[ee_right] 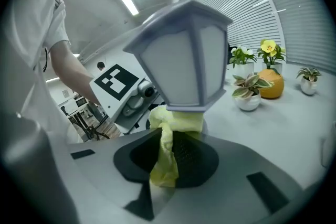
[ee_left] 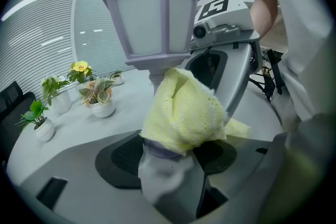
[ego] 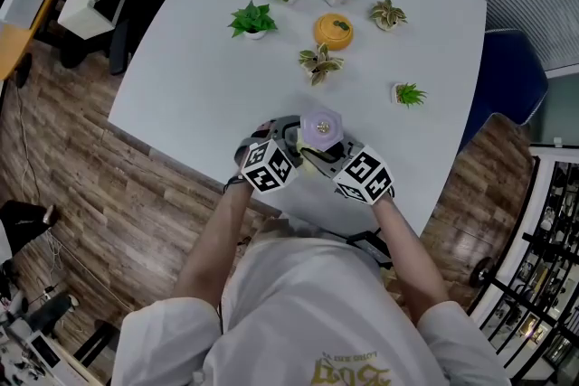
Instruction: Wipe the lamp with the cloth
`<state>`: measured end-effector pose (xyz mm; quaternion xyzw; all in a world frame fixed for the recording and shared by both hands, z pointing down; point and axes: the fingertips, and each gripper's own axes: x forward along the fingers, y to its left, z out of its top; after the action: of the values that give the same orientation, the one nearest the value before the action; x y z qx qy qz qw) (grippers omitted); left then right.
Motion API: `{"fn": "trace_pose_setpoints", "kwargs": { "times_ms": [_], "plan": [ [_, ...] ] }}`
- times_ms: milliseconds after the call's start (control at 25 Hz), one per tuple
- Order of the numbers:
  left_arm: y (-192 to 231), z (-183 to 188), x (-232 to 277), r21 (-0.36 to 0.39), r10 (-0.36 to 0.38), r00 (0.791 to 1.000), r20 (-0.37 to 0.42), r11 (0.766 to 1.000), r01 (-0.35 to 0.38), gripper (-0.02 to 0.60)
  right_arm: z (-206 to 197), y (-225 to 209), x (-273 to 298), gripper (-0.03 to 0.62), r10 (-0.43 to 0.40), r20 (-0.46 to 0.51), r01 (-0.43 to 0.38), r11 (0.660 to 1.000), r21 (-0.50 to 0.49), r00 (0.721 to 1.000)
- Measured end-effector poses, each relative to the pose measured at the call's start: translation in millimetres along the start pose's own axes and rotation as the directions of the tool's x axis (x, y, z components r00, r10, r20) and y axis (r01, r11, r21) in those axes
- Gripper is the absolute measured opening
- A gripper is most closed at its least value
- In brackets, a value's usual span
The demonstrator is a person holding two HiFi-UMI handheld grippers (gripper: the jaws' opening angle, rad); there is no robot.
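The left hand-held gripper (ee_left: 169, 160) is clenched on the lower stem of the lamp (ee_left: 152, 18). This likely steadies it upright on the table (ego: 199, 77) so it neither turns nor tips under rubbing. The right hand-held gripper (ee_right: 167, 160) pinches a tail of the yellow cloth (ee_right: 176, 119). The rest of the cloth is bunched around the lamp's neck, just ahead of and above both sets of jaws, directly under the lantern head. The two face each other across the stem, so one can brace while the other wipes.
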<state>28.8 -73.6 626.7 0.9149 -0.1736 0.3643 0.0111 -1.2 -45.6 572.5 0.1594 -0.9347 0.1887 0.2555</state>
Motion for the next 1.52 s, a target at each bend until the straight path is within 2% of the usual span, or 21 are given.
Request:
{"fn": "trace_pose_setpoints", "kwargs": {
  "times_ms": [400,560,800,1000,1160,1520],
  "plan": [
    [1.1,-0.2,1.1,0.0,0.0,1.0,0.002,1.0,0.0,0.296,-25.5,-22.6,-8.5,0.067,-0.022,-0.119,0.027,0.999,0.039,0.993],
    [1.6,-0.1,1.5,-0.001,0.001,1.0,0.0,1.0,-0.001,0.296,-28.0,-27.0,-11.1,0.067,-0.024,-0.134,0.03,0.999,0.041,0.991],
    [0.7,0.1,0.8,0.001,0.001,1.0,0.002,1.0,-0.001,0.296,-37.4,-37.8,-21.7,0.067,-0.031,-0.147,0.047,0.993,0.106,0.989],
    [1.3,-0.6,1.3,0.0,0.0,1.0,0.002,1.0,0.0,0.296,-37.8,-62.5,-28.0,0.067,-0.14,-0.152,0.16,0.979,0.128,0.978],
    [0.1,-0.3,0.3,0.001,0.0,1.0,0.003,1.0,0.0,0.296,-36.0,-80.8,-29.3,0.067,-0.265,-0.155,0.286,0.948,0.139,0.952],
    [0.3,-0.5,1.3,-0.001,0.004,1.0,0.002,1.0,-0.004,0.296,-31.1,-92.6,-29.0,0.069,-0.327,-0.127,0.346,0.921,0.182,0.937]
  ]
}}
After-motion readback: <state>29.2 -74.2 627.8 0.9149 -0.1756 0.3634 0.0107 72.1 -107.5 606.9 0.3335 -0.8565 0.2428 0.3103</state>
